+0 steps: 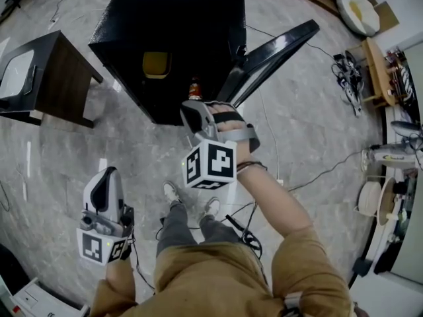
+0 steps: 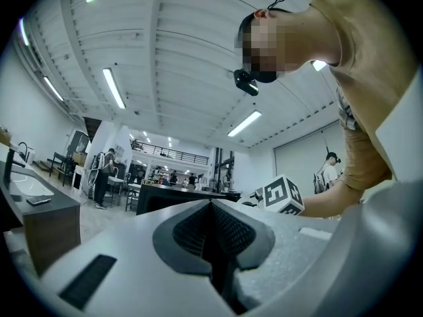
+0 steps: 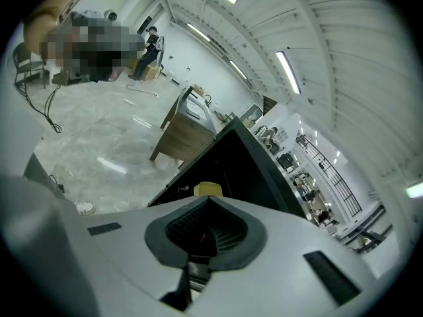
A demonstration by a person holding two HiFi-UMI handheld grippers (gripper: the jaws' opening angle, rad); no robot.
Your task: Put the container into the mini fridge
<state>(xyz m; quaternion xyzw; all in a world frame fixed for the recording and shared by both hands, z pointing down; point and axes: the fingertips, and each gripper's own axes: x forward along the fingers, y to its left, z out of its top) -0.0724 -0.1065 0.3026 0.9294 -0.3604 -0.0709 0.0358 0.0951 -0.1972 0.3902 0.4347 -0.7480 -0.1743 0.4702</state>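
A black mini fridge (image 1: 172, 18) stands on the floor with its door (image 1: 271, 48) swung open to the right. A yellow container (image 1: 156, 63) sits inside it, and it also shows over the jaws in the right gripper view (image 3: 208, 189). My right gripper (image 1: 193, 111) hovers in front of the fridge's lower opening with its jaws shut and nothing clamped between them. A small red-labelled bottle (image 1: 194, 90) stands just beyond its tips. My left gripper (image 1: 106, 180) hangs low at the left, away from the fridge, with its jaws (image 2: 213, 233) shut and empty.
A dark side table (image 1: 53, 78) stands left of the fridge. Cables (image 1: 310, 177) trail over the marble floor to the right. Shelves with reels and tools (image 1: 390, 197) line the right edge. The person's feet (image 1: 192, 200) are just behind the right gripper.
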